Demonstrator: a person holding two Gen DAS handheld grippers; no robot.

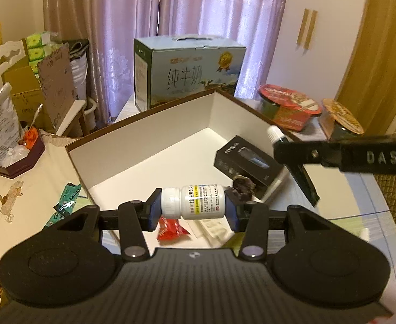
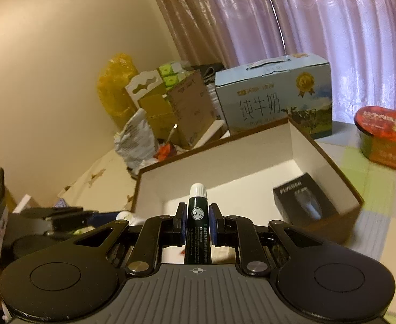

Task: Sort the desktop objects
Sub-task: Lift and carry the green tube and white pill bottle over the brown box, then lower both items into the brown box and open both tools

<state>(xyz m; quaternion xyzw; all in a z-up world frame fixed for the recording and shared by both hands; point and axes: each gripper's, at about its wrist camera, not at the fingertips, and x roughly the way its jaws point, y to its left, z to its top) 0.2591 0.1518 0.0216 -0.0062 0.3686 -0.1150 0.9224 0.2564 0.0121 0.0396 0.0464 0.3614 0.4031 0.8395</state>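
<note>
Open white-lined box [image 1: 144, 145] on tabletop holds black carton [image 1: 241, 162]. Left gripper [image 1: 195, 210] jaws pinch white pill bottle [image 1: 195, 202] sideways above box. Right gripper [image 2: 196, 221] jaws clamp dark green tube [image 2: 198, 224], cap forward, over box.

— What closes off the far side of the room?
— Long, shiny lilac curtains with a woven pattern [image 1: 198, 21], daylight glowing through them.
— And beside them?
— A plain cream wall [image 2: 63, 54] on the left, a curved golden-brown wooden panel [image 1: 381, 40] on the right.
</note>
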